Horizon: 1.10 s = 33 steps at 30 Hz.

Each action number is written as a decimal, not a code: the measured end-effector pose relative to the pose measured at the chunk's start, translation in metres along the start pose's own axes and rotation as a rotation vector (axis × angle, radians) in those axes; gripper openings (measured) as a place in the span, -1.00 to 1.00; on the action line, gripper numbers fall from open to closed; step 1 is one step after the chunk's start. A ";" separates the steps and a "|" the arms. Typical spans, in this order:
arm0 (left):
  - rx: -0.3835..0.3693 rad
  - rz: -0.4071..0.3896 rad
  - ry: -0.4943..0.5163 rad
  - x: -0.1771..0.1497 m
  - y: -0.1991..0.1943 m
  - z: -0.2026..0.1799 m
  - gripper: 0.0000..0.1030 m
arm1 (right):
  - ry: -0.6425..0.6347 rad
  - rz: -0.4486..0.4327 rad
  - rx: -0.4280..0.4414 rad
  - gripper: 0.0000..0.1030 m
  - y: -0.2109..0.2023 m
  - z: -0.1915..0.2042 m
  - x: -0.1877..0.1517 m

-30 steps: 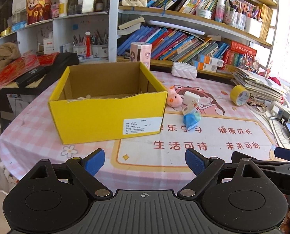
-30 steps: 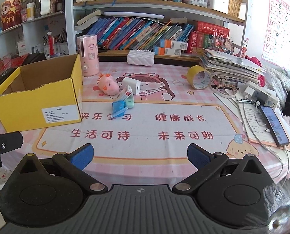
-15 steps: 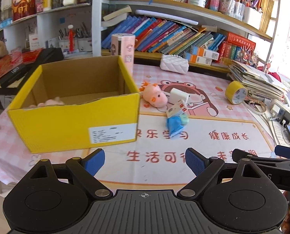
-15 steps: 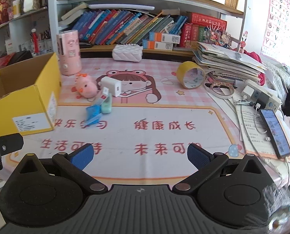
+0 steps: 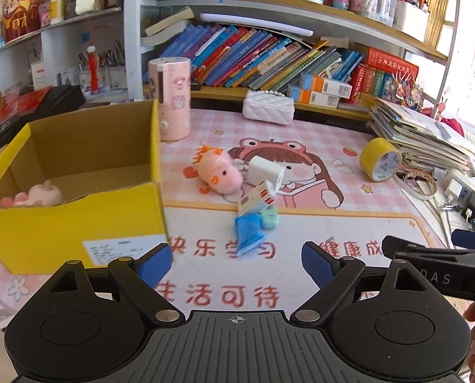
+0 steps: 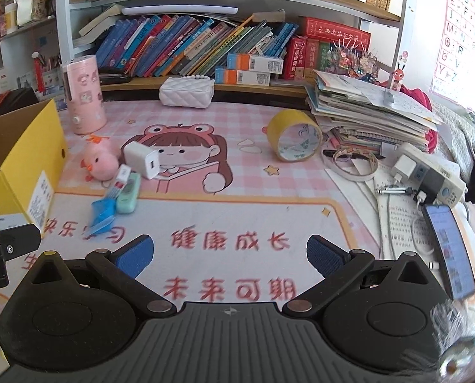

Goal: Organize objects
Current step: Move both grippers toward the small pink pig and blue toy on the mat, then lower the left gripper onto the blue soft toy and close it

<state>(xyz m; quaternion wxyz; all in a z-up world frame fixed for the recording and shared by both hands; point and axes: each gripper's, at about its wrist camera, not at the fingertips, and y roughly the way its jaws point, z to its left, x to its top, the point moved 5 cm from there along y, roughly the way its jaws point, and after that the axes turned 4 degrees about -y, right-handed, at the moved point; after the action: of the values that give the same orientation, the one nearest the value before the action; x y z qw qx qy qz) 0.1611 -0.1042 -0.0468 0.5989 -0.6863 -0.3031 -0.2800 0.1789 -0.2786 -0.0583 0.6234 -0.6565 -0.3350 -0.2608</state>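
Bookshelves back the pink-mat bench (image 6: pixel 237 210); bare mat lies centre-frame. Both tools — left tool (image 5: pixel 237 263), right tool (image 6: pixel 229 253) — gape empty. Toys cluster beside yellow box (image 5: pixel 71 217), perhaps touching — left-centre.

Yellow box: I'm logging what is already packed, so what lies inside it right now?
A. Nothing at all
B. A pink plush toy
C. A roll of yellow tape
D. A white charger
B: in the left wrist view a pink plush toy lies in the yellow box, while the tape roll and the white charger are out on the mat.
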 end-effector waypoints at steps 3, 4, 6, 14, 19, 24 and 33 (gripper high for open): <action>0.012 0.004 -0.002 0.004 0.009 -0.010 0.61 | 0.003 -0.009 0.025 1.00 0.007 -0.011 0.009; 0.018 0.008 -0.002 0.005 0.012 -0.013 0.59 | 0.003 -0.013 0.038 0.99 0.011 -0.014 0.012; 0.031 0.019 -0.002 0.007 0.020 -0.018 0.43 | -0.002 -0.017 0.062 0.96 0.017 -0.019 0.018; 0.063 0.071 -0.031 0.012 0.059 -0.026 0.11 | -0.031 -0.017 0.140 0.89 0.049 -0.028 0.037; 0.086 0.103 -0.059 0.012 0.080 -0.025 0.02 | -0.031 0.004 0.158 0.89 0.068 -0.034 0.042; 0.098 0.131 -0.069 0.013 0.097 -0.024 -0.02 | -0.039 0.027 0.170 0.89 0.082 -0.037 0.044; 0.096 0.140 -0.073 0.016 0.106 -0.024 -0.03 | -0.034 0.035 0.181 0.89 0.091 -0.040 0.047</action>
<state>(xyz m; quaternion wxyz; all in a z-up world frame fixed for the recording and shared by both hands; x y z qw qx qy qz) 0.2511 -0.1375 -0.1009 0.6377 -0.6862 -0.2888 -0.1975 0.2816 -0.3132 -0.0775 0.6789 -0.6077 -0.3562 -0.2072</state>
